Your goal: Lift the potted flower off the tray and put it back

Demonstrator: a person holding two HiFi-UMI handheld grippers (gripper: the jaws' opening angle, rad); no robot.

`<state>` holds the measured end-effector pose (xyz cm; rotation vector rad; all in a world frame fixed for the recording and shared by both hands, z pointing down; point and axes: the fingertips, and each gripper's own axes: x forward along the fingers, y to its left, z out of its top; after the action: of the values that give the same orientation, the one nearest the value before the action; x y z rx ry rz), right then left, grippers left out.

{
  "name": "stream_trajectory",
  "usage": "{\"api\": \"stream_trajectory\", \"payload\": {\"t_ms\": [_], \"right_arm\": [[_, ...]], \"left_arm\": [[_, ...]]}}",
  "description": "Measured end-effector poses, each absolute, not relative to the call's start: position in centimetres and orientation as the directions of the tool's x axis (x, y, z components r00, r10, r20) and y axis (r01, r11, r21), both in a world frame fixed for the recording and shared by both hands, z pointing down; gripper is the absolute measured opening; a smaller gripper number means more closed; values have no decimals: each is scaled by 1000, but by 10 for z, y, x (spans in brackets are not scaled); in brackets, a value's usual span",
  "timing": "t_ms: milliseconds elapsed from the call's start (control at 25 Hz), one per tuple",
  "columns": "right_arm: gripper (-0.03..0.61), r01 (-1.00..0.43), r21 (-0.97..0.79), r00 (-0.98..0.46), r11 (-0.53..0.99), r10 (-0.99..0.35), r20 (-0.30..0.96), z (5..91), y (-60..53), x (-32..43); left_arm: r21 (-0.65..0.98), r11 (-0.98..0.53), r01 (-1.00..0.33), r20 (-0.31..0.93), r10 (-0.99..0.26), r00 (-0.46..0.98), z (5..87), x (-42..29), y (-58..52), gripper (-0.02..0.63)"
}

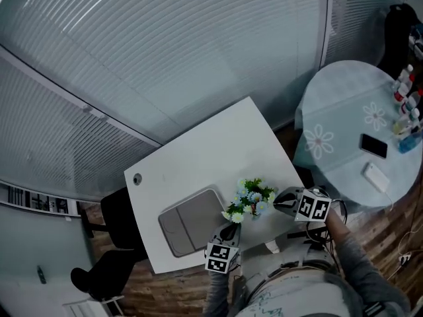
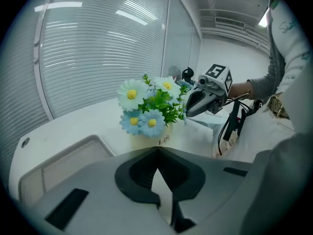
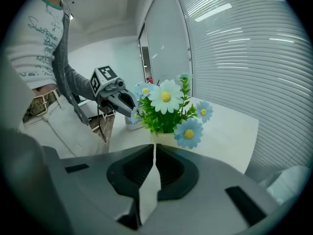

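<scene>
white table [image 1: 198,147] | grey tray [image 1: 192,228] on it | potted flower [image 1: 250,198] beside tray

Head cam: high, steeply down on whole table [image 1: 198,144]. L gripper [image 1: 230,228] cam & R gripper [image 1: 277,199] cam: low, close, facing each other across potted flower [image 1: 251,199] by table's near edge; all share it

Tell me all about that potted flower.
The potted flower is a cream pot with script lettering, holding artificial-looking white and blue daisies with yellow centres and green leaves. It is upright over the white table, beside the grey tray, not on it. The left gripper and right gripper flank it, jaws shut near its rim.
</scene>
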<state>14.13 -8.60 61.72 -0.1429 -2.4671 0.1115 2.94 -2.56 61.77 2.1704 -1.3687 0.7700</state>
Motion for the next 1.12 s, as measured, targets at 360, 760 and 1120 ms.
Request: {"api": "stream_trajectory", "payload": {"t_ms": [360, 760, 1120], "right_arm": [[28, 7, -135, -797, 991, 87, 598, 603, -78, 133], [28, -97, -140, -793, 985, 9, 609, 601, -70, 129], [28, -162, -150, -777, 975, -32, 629, 613, -85, 126]], "left_arm": [[105, -300, -948, 628, -719, 297, 610, 33, -12, 11], [195, -365, -910, 595, -694, 406, 603, 33, -21, 11], [172, -447, -878, 628, -637, 448, 618, 17, -34, 11]]}}
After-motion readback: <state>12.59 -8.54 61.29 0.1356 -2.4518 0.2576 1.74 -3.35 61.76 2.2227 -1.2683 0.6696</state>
